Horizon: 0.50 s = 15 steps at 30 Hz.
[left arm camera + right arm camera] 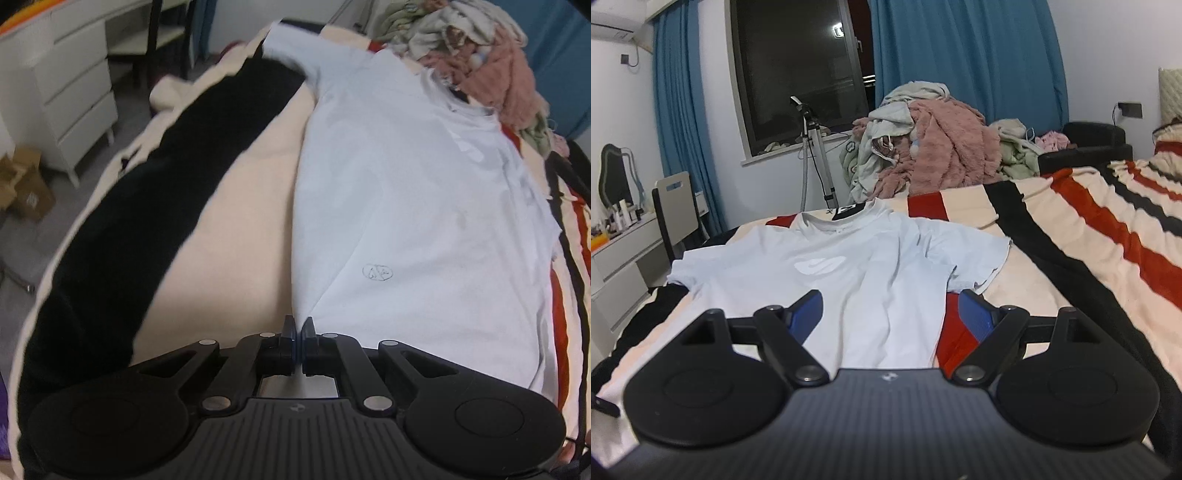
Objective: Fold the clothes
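A pale blue T-shirt (406, 192) lies spread flat on the striped bed blanket (236, 221), collar toward the far end. My left gripper (297, 326) is shut on the shirt's near left hem corner, and the fabric runs up between the pads. In the right wrist view the same T-shirt (849, 273) lies face up with a white logo on the chest. My right gripper (891, 312) is open, its blue fingers (807, 314) spread over the shirt's near hem, one over the cloth and one over the red stripe beside it.
A heap of unfolded clothes (923, 147) with a pink fleece sits at the bed's far end. The cream, black and red striped blanket (1108, 240) covers the bed. A white drawer unit (74, 96) and cardboard boxes (26, 184) stand left. A tripod (816, 155) stands by the window.
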Motion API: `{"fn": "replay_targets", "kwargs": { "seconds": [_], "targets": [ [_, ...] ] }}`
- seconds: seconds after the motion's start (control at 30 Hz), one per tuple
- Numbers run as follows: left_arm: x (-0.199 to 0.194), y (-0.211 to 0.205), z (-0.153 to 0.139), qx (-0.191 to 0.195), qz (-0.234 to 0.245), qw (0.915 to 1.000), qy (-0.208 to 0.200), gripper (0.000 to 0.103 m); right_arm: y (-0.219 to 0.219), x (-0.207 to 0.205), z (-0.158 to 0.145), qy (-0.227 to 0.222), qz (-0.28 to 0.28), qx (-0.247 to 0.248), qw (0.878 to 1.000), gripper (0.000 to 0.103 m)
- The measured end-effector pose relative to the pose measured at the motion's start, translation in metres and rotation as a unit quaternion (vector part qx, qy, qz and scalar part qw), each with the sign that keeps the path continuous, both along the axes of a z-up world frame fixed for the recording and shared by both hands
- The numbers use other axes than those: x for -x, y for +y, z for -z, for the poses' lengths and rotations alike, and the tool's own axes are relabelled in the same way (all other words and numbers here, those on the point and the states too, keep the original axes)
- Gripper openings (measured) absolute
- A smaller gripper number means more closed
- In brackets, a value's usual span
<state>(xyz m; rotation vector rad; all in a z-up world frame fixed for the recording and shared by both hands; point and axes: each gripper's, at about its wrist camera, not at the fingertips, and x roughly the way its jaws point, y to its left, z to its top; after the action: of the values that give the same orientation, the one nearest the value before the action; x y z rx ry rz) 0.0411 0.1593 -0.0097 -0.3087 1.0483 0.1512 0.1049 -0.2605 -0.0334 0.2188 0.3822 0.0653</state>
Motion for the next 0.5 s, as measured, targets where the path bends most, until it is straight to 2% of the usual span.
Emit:
{"fn": "replay_targets", "kwargs": {
  "seconds": [0.03, 0.07, 0.1, 0.17, 0.2, 0.33, 0.37, 0.5],
  "targets": [
    [0.001, -0.003, -0.005, -0.011, 0.002, 0.9999, -0.008, 0.013, -0.002, -0.002, 0.001, 0.002, 0.001, -0.01, 1.0, 0.082],
    [0.003, -0.005, -0.01, -0.019, 0.004, 0.9996, -0.02, 0.03, -0.005, -0.004, 0.002, 0.005, 0.001, -0.022, 1.0, 0.082],
    [0.006, -0.007, -0.015, -0.025, 0.007, 0.9991, -0.034, 0.051, -0.009, -0.007, 0.004, 0.008, 0.002, -0.04, 0.999, 0.082],
    [0.012, -0.018, -0.023, -0.036, 0.009, 0.997, -0.068, 0.068, -0.017, -0.013, 0.006, 0.015, 0.005, -0.078, 0.997, 0.082],
    [0.012, -0.026, -0.027, -0.042, 0.008, 0.9955, -0.085, 0.073, -0.023, -0.018, 0.009, 0.019, 0.01, -0.102, 0.995, 0.082],
    [-0.012, -0.063, -0.036, -0.012, -0.001, 0.9897, -0.143, 0.08, -0.062, -0.06, 0.023, 0.05, 0.048, -0.198, 0.978, 0.081],
    [-0.019, -0.074, -0.035, -0.003, 0.001, 0.9878, -0.156, 0.083, -0.072, -0.074, 0.027, 0.057, 0.059, -0.214, 0.973, 0.078],
    [-0.045, -0.116, -0.025, 0.024, 0.008, 0.9781, -0.207, 0.083, -0.113, -0.131, 0.049, 0.072, 0.098, -0.251, 0.96, 0.077]
  ]
}}
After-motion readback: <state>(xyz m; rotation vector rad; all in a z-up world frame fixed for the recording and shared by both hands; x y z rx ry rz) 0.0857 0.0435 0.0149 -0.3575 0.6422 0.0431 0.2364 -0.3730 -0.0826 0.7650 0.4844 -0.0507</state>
